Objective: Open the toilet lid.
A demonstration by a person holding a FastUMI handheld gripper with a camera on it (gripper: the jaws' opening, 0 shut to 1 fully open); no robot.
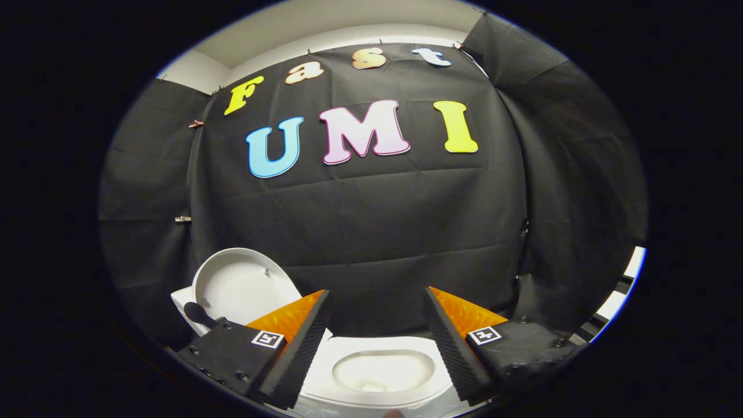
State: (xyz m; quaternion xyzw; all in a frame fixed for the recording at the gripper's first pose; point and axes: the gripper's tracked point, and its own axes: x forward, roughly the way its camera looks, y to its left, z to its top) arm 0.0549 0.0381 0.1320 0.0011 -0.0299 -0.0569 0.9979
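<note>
Over on the left, beyond the left finger, the toilet lid (241, 284) stands raised, its pale underside facing us and leaning back toward the black cloth wall (360, 232), with two small bumpers showing on that inner face. Just below it, peeking past the finger's base, there's a dark rounded knob-like shape (197, 313) against a white block that may be the tank; hard to say what it is exactly. Moving toward the middle, the gripper (377, 339) hangs with its fingers spread wide apart, nothing between them, nothing touched by either pad. Look through that gap and there's the toilet seat (331, 366) lying flat, and inside its ring the bowl (380, 371) is fully exposed, pale and open to view. On the right, the other finger points off over the seat's far side, and past it only draped cloth and a sliver of bright floor or wall at the booth's edge. So where does the job stand? By my reading, the opening is essentially done: the lid is up and well apart from the fingers, apparently resting on its own. What's left, if anything, looks like simply backing the tool away.
</note>
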